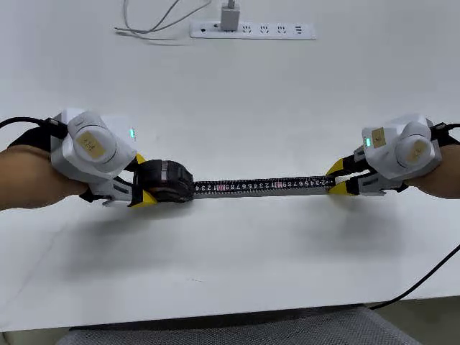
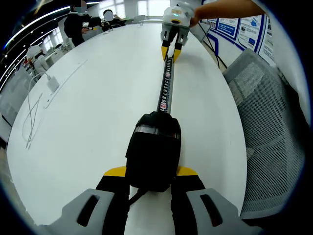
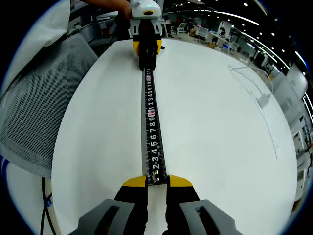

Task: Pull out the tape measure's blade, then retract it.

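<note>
The left gripper (image 1: 144, 180) is closed around the tape measure's case (image 1: 167, 180): in the left gripper view its two yellow-tipped jaws press against either side of the black housing, open only as wide as the case. The right gripper (image 1: 336, 180) is pinched almost fully shut on the free end of the blade (image 1: 262, 186); in the right gripper view the yellow tips sit close together with the blade's tip clamped between them, just below the numeral 2. The two grippers are well apart, each held in a person's hand, with the case at the left of the head view and the blade's end at the right. The blade is drawn out and runs straight and taut between them, its printed face up. It is dark with white numerals and a few red marks, and the numbers rise from the right gripper's end towards the case. The case is a squat black body with a paler band across its top, and the blade leaves it from the side facing the right gripper. Whether the blade touches the surface cannot be told, though it throws a faint shadow on the white table (image 1: 230, 93) below. At the far edge of the table lies a white power strip (image 1: 251, 30) with a plug (image 1: 230, 16) in it and thin cords (image 1: 144, 25) trailing off to the left.
</note>
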